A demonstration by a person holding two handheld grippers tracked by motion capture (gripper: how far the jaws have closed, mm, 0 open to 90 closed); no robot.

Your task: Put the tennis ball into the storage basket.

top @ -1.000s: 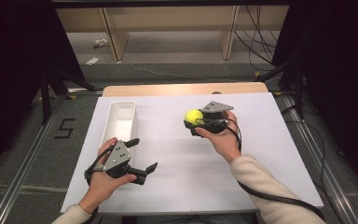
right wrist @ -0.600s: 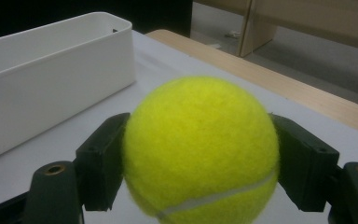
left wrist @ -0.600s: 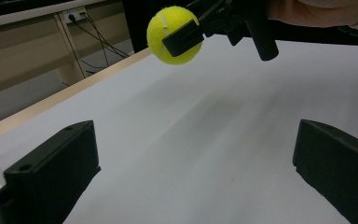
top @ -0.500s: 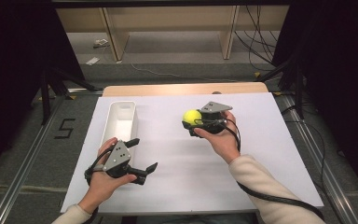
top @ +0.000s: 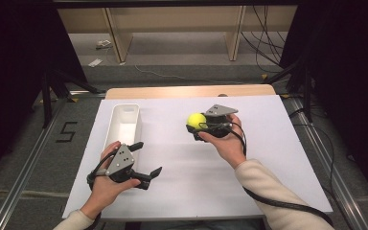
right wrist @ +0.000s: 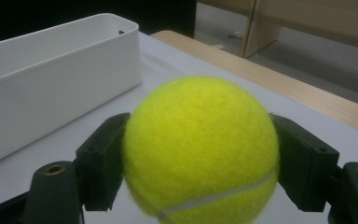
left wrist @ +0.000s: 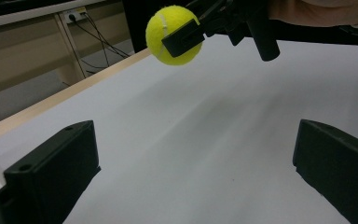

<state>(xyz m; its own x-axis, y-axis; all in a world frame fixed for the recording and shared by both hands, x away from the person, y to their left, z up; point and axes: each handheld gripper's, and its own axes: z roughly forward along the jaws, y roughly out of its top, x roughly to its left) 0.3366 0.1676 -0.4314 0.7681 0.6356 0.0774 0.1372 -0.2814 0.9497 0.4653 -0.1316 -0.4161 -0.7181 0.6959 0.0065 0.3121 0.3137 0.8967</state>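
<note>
A yellow tennis ball (top: 196, 120) is held above the white table sheet, and my right gripper (top: 196, 125) is shut on it. In the right gripper view the ball (right wrist: 200, 149) sits squeezed between the two black jaws. The left gripper view shows the same ball (left wrist: 173, 35) up high, clamped by the other gripper. My left gripper (top: 146, 159) rests low at the front left of the table, open, with nothing between its jaws. A long white bin (top: 123, 125) stands at the left, its inside bare.
The white sheet (top: 268, 158) covers the table, with a strip of wood (top: 187, 91) along the far edge. Beyond lie the floor, wooden shelving legs (top: 116, 38) and cables. Dark stands flank both sides.
The right gripper has carried the ball a little to the left and slightly up. The left gripper has stayed in place, open.
</note>
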